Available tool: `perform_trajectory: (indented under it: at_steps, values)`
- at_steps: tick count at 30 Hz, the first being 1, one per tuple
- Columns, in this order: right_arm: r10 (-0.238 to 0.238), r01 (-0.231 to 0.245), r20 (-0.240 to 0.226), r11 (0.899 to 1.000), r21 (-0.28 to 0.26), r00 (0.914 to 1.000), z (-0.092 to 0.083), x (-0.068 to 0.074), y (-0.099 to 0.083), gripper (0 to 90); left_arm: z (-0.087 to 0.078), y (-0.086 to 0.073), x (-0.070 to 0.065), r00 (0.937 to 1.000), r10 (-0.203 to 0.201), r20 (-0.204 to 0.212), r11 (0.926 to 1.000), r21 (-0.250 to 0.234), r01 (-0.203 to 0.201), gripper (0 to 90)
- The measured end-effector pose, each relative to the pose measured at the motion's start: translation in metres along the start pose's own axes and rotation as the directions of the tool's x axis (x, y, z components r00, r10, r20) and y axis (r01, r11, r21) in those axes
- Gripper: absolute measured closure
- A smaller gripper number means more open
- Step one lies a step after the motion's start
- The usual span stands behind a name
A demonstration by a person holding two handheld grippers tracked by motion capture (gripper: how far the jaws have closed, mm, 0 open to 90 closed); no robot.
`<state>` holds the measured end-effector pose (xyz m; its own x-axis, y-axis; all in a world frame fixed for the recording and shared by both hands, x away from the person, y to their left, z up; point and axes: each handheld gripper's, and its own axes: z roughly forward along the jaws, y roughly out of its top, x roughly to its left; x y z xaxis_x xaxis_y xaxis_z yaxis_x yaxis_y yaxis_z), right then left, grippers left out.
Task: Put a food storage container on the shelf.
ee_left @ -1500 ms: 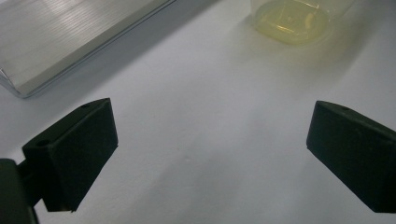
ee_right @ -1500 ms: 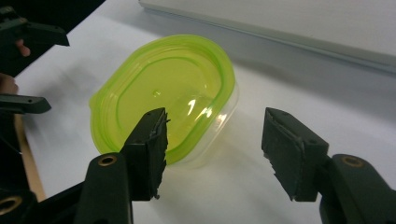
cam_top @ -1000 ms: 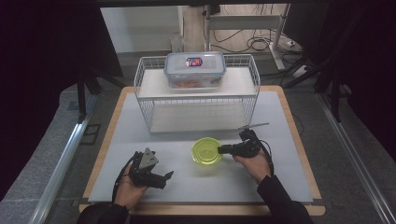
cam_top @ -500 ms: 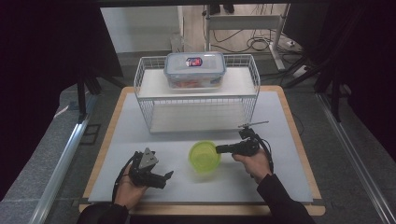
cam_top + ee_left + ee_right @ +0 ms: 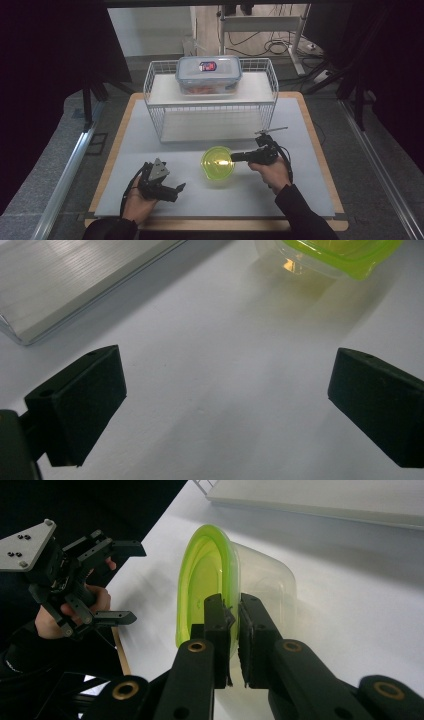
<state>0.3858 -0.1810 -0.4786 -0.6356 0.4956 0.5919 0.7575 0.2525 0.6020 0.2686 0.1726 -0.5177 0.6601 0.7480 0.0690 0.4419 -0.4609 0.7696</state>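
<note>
A clear plastic container with a yellow-green lid (image 5: 217,163) sits on the white mat in front of the wire rack. It also shows in the left gripper view (image 5: 340,255) and the right gripper view (image 5: 210,580). My right gripper (image 5: 234,158) reaches in from the container's right. Its jaws have just been closing, and they now pinch the green rim in my right gripper (image 5: 231,630). My left gripper (image 5: 180,189) rests low at the front left, well apart from the container. Its jaws stand wide with bare mat between them in my left gripper (image 5: 225,405).
A white wire rack (image 5: 210,107) stands at the back of the mat (image 5: 300,190), with a lidded clear food box (image 5: 208,74) on its top shelf. A wooden table edge frames the mat. The left hand and its gripper (image 5: 137,582) appear beyond the container.
The right gripper has closed on the container's rim, and the container has shifted slightly. The left hand and gripper have stayed put.
</note>
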Motion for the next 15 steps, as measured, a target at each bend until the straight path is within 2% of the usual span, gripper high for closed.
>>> perform_trajectory:
  at_steps: [4, 9, 12, 15]
  values:
    - [0.031, -0.031, -0.001, 1.000, -0.002, 0.9995, 0.000, -0.006, 0.001, 82.9, 0.000, 0.000, 0.000, 1.0000, 0.001, 0.000, 1.0000, 0.002, -0.001, 2.1]
    - [0.053, -0.053, 0.058, 0.999, -0.005, 0.9969, 0.000, -0.019, 0.003, 78.6, 0.001, 0.000, 0.000, 1.0000, 0.000, 0.001, 1.0000, 0.002, 0.000, 2.2]
    - [0.033, -0.034, 0.112, 0.999, 0.004, 0.9931, 0.003, -0.023, 0.004, 68.7, 0.001, 0.000, 0.000, 1.0000, 0.002, 0.001, 1.0000, 0.004, -0.002, 2.2]
    - [0.034, -0.034, 0.115, 0.999, 0.000, 0.9928, 0.005, -0.027, 0.007, 64.5, 0.001, 0.000, 0.000, 1.0000, 0.002, 0.001, 1.0000, 0.004, -0.002, 2.2]
